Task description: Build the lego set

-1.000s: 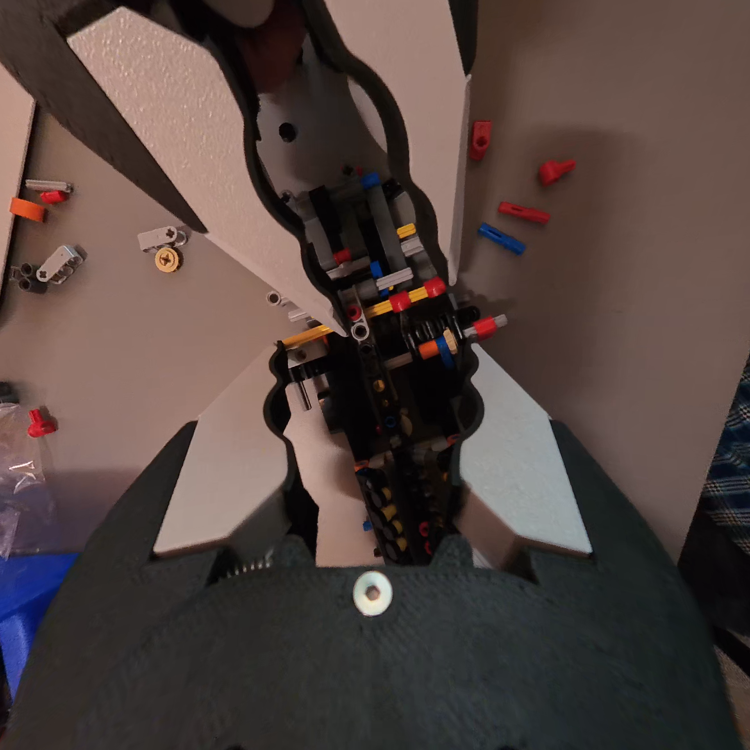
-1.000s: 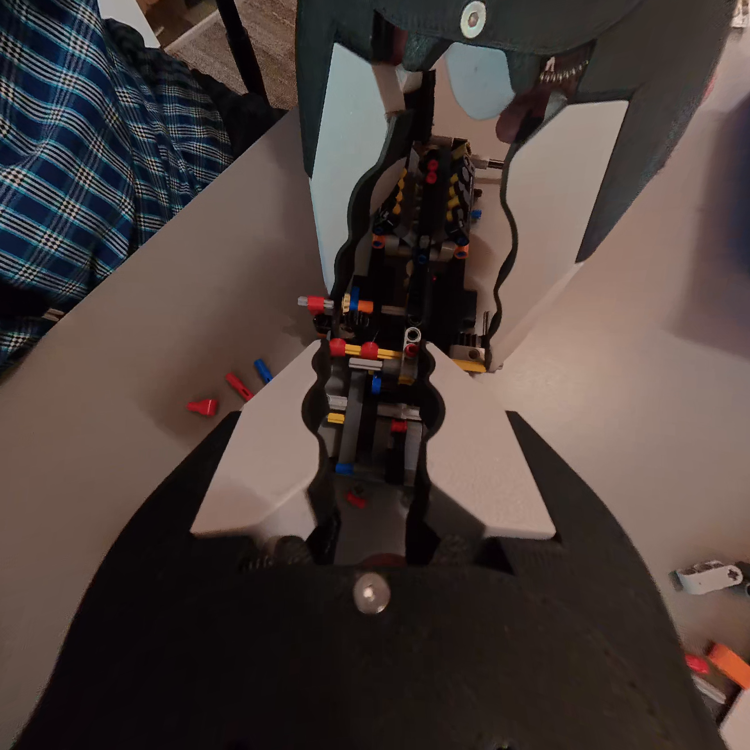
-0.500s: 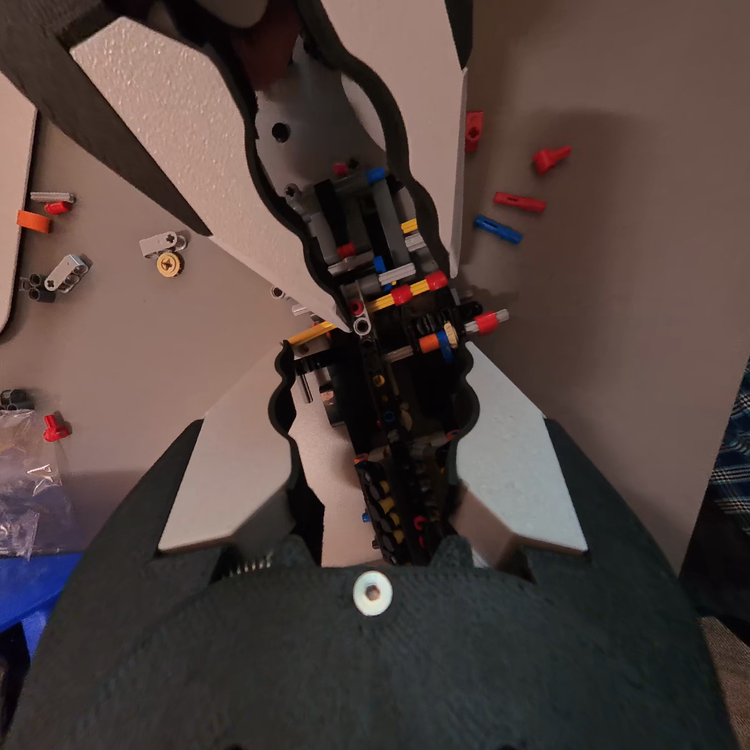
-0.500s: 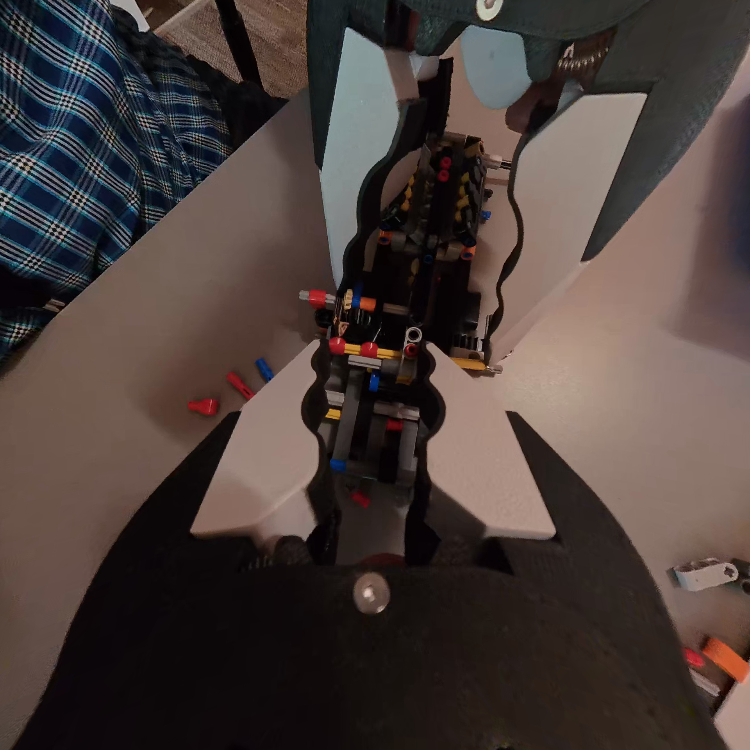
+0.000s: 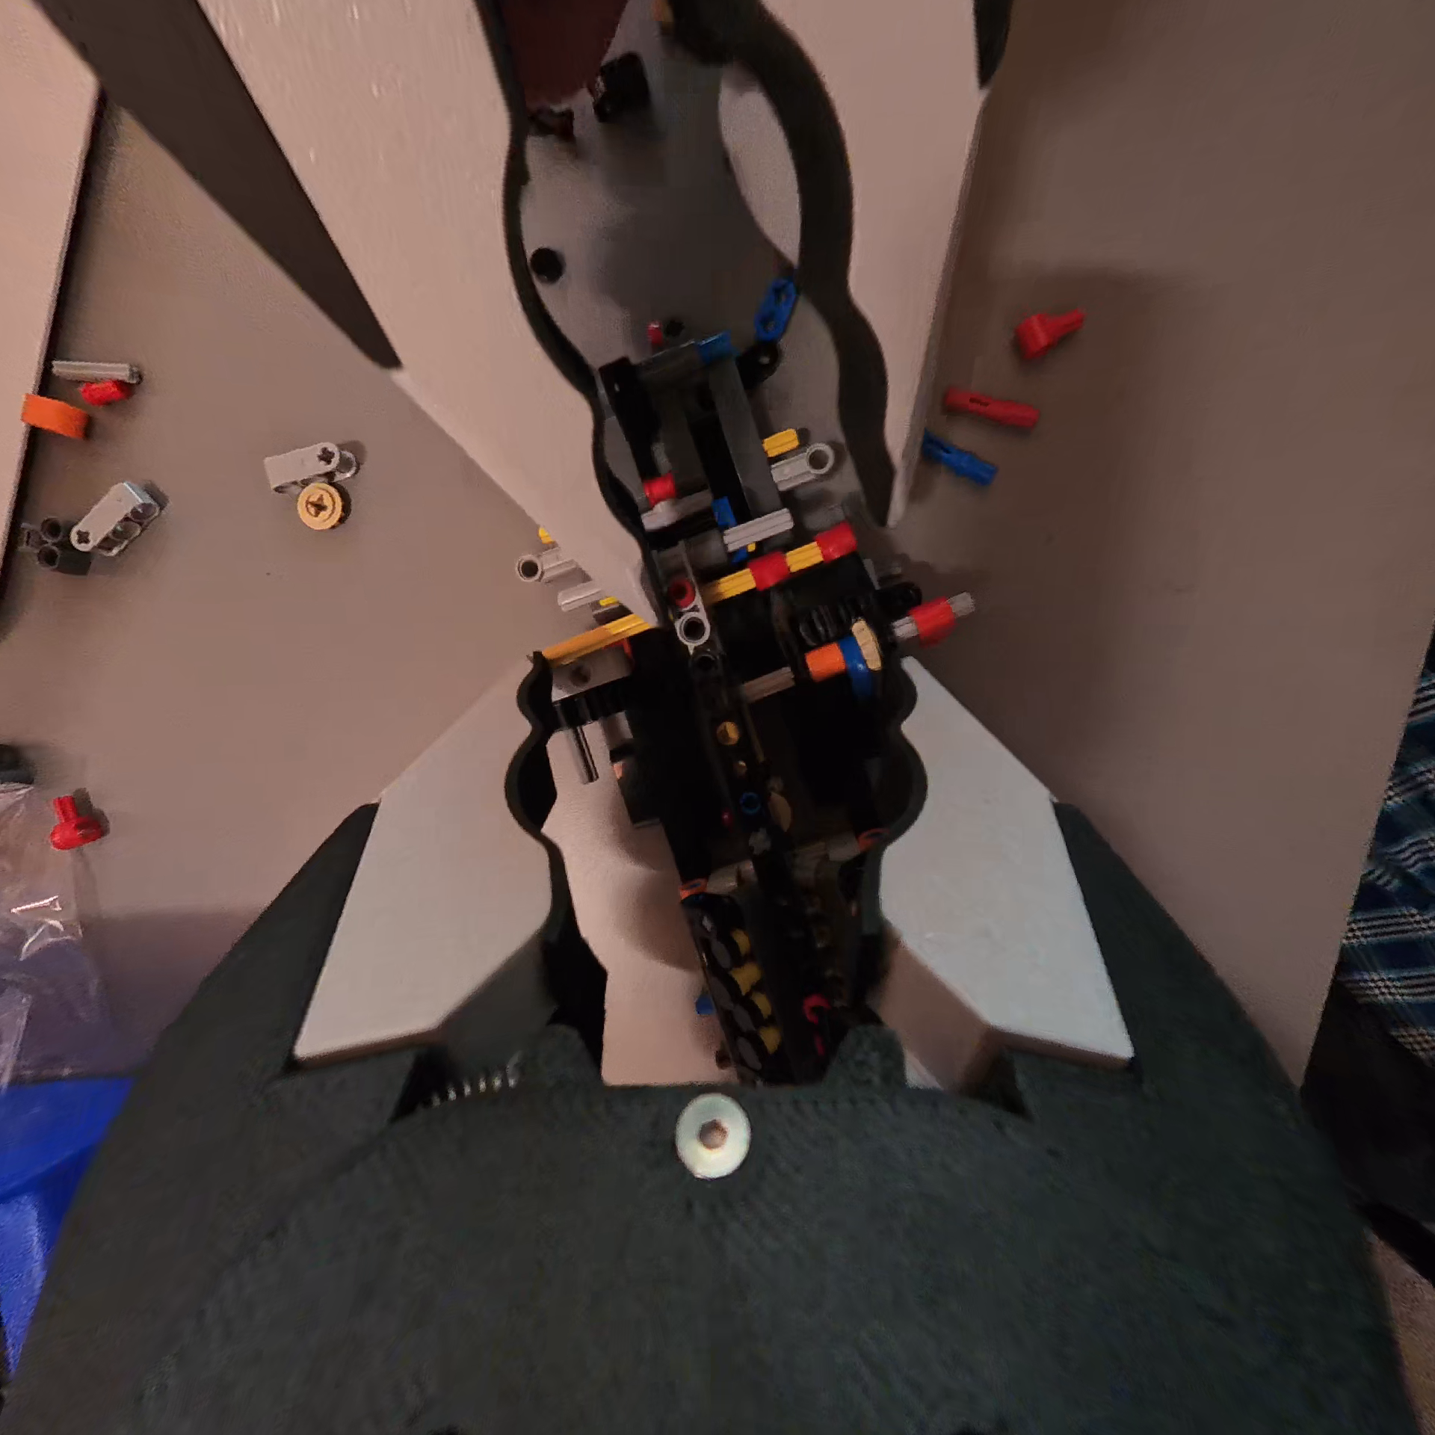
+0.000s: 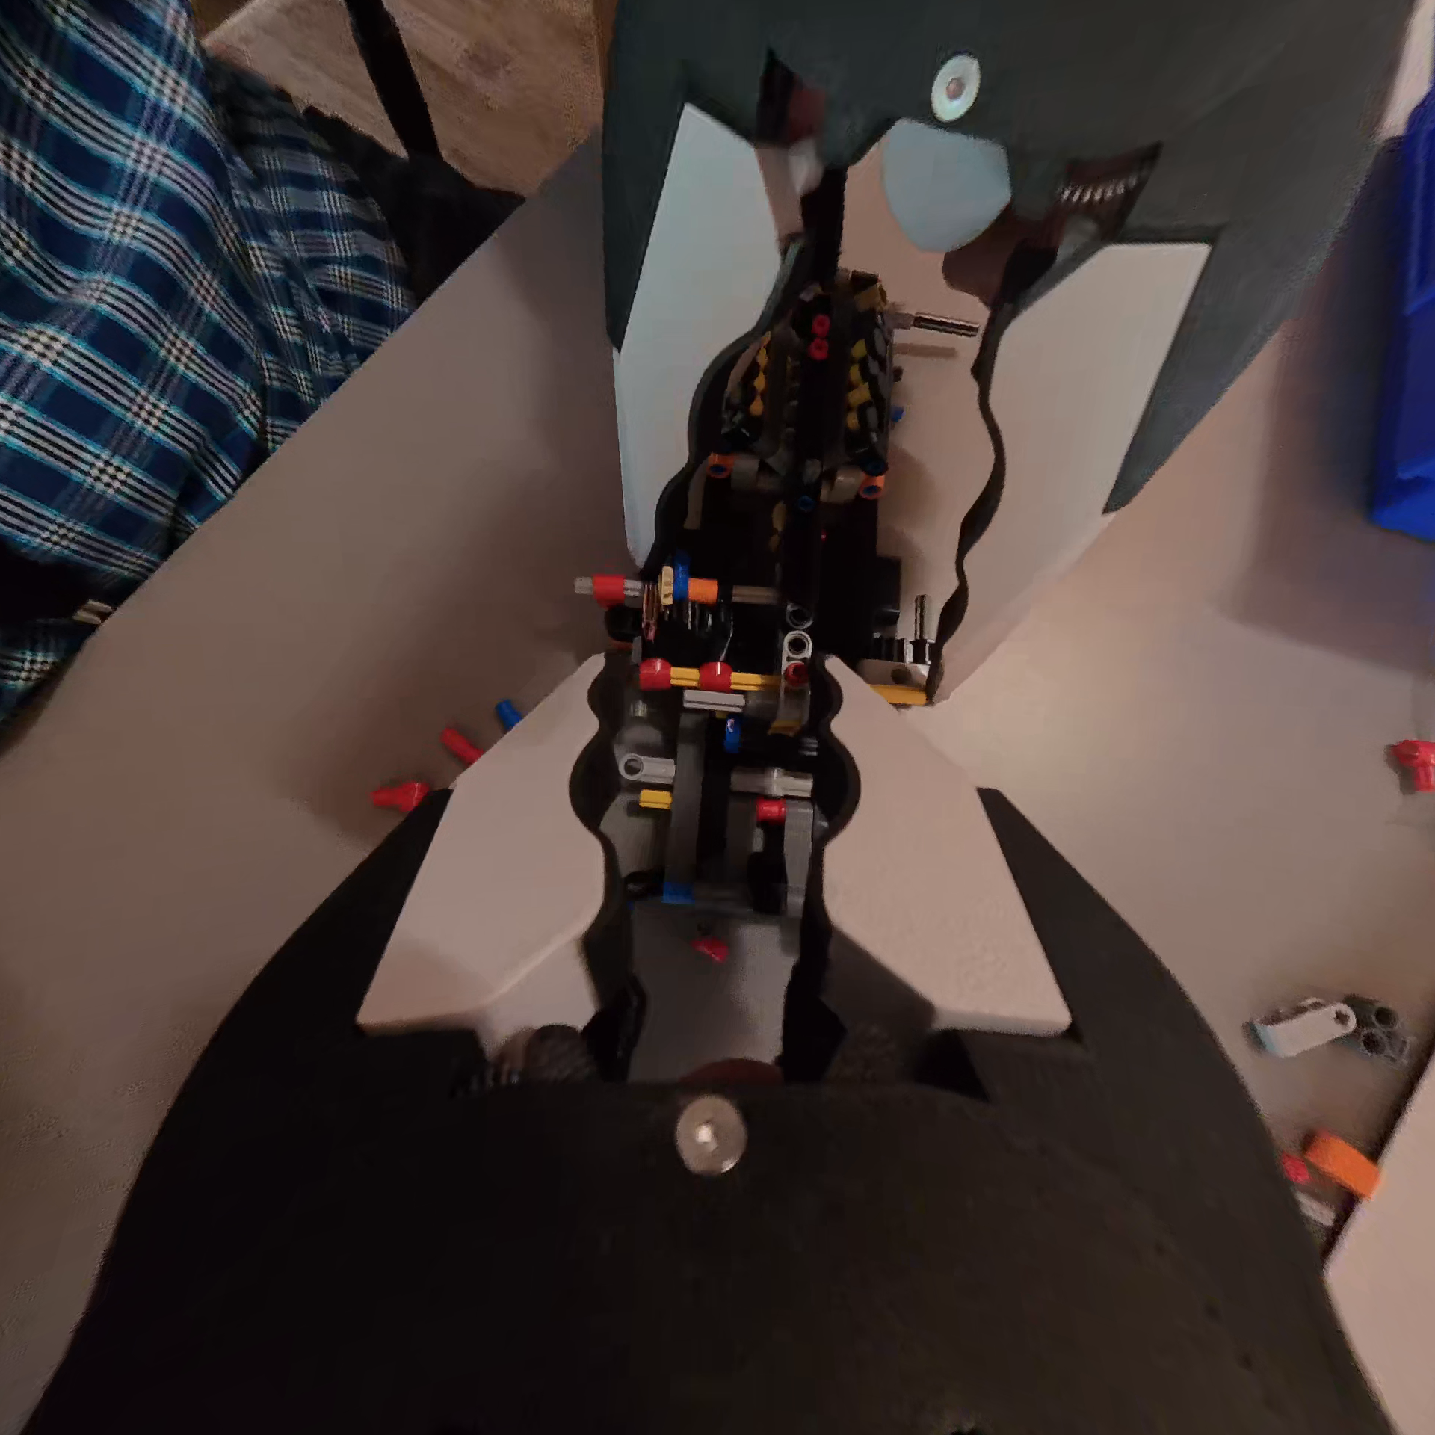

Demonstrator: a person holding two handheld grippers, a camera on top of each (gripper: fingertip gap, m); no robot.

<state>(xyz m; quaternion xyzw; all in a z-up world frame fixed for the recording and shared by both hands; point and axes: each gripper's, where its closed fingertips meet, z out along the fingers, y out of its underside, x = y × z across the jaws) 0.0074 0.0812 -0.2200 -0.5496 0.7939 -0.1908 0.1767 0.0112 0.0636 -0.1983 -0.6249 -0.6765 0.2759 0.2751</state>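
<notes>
Long black lego assembly (image 5: 745, 722) sits btwn both grippers, above the beige table (image 5: 233, 699); L gripper (image 5: 718, 730) and R gripper (image 6: 714, 745) face each other tip to tip. L fingers wrap the dark end w/ yellow/black links; right finger (image 5: 986, 877) looks pressed on the model's side, left finger (image 5: 443, 877) has a gap to it, so can't tell if it's a real grip. R gripper fingers (image 6: 512, 862) close in on the grey frame end from both sides; looks clamped on it. Yellow axle w/ red bushes (image 5: 784, 567) crosses the model right where the two sets of tips meet. Loose bits on table: red and blue pins (image 5: 990, 408) far right; grey connector + tan wheel (image 5: 318, 485) left; clear bag (image 5: 39, 932) near left.
</notes>
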